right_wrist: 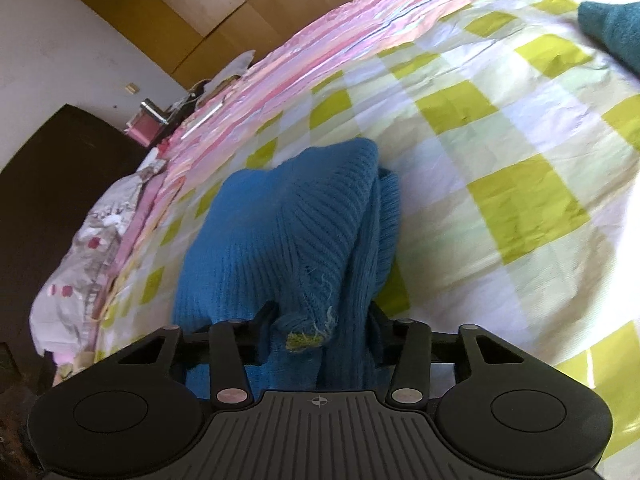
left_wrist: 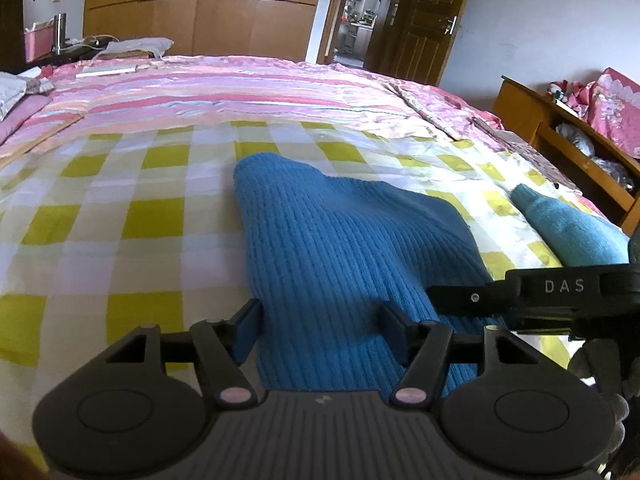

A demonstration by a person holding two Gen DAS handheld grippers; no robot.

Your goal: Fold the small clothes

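Observation:
A blue ribbed knit garment (left_wrist: 340, 240) lies on the green-and-white checked sheet (left_wrist: 120, 220) of a bed. My left gripper (left_wrist: 320, 328) stands open over its near end, with the knit between the fingers and its left edge just inside the left pad (left_wrist: 246, 330). In the right wrist view the same blue knit (right_wrist: 288, 232) is bunched and raised off the sheet (right_wrist: 500, 140). My right gripper (right_wrist: 322, 324) is shut on a thick fold with a frayed yellow-green patch. One right gripper finger (left_wrist: 472, 297) reaches in over the knit's right side.
A second, teal garment (left_wrist: 572, 232) (right_wrist: 612, 28) lies on the sheet to the right. A pink striped quilt (left_wrist: 240, 92) covers the far half of the bed. A wooden shelf (left_wrist: 560, 140) stands at the right, a wardrobe (left_wrist: 200, 8) and a doorway behind.

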